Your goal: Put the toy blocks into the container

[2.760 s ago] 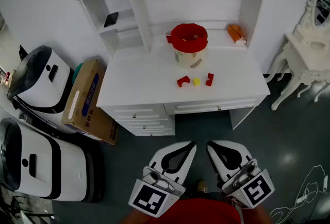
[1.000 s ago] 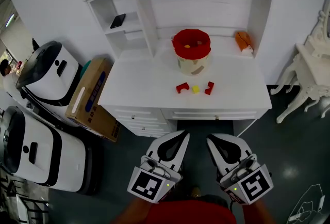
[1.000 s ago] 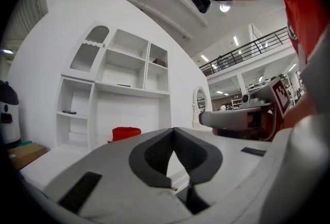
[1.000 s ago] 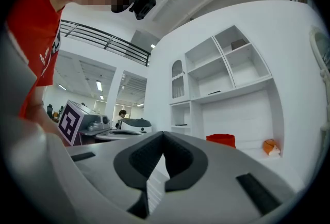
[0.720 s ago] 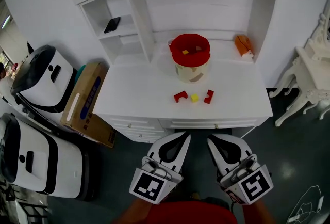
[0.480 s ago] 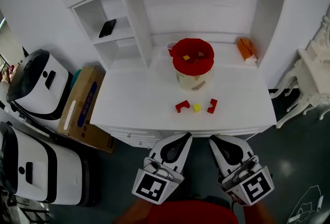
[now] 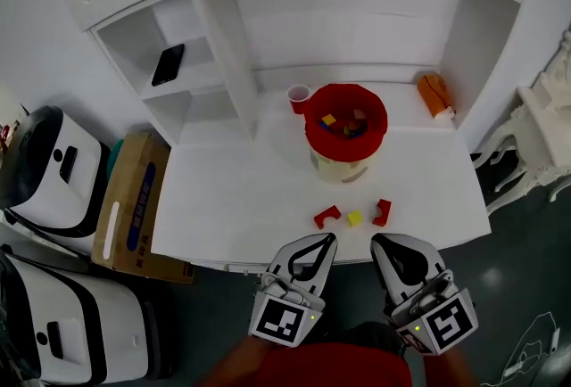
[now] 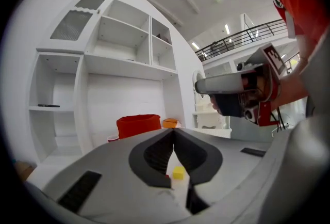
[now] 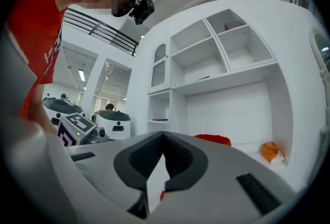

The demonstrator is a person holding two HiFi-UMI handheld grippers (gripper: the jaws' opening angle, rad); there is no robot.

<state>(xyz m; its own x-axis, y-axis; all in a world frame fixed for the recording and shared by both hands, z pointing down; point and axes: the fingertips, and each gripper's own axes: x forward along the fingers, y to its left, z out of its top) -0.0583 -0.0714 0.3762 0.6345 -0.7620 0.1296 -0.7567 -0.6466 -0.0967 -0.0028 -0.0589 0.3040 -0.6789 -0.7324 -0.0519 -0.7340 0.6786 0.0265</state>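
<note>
A red-rimmed cream container (image 7: 346, 131) stands at the back of the white desk (image 7: 232, 198), with several coloured blocks inside. In front of it lie a red arch block (image 7: 326, 217), a yellow cube (image 7: 354, 218) and a red notched block (image 7: 383, 211). My left gripper (image 7: 326, 239) is shut and empty, its tips at the desk's front edge just short of the arch block. The right gripper (image 7: 382, 239) is shut and empty too, just short of the notched block. The left gripper view shows the yellow cube (image 8: 178, 173) beyond the closed jaws and the container (image 8: 138, 126) farther off.
A red cup (image 7: 298, 96) stands left of the container, and an orange toy (image 7: 434, 94) lies at the desk's back right. A black phone (image 7: 169, 64) rests on a shelf. A cardboard box (image 7: 129, 207) and white machines (image 7: 45, 162) stand on the left, a white dresser (image 7: 544, 135) on the right.
Both grippers have moved forward together up to the desk's front edge, so the desk, blocks and container now sit closer. The jaws stayed shut.
</note>
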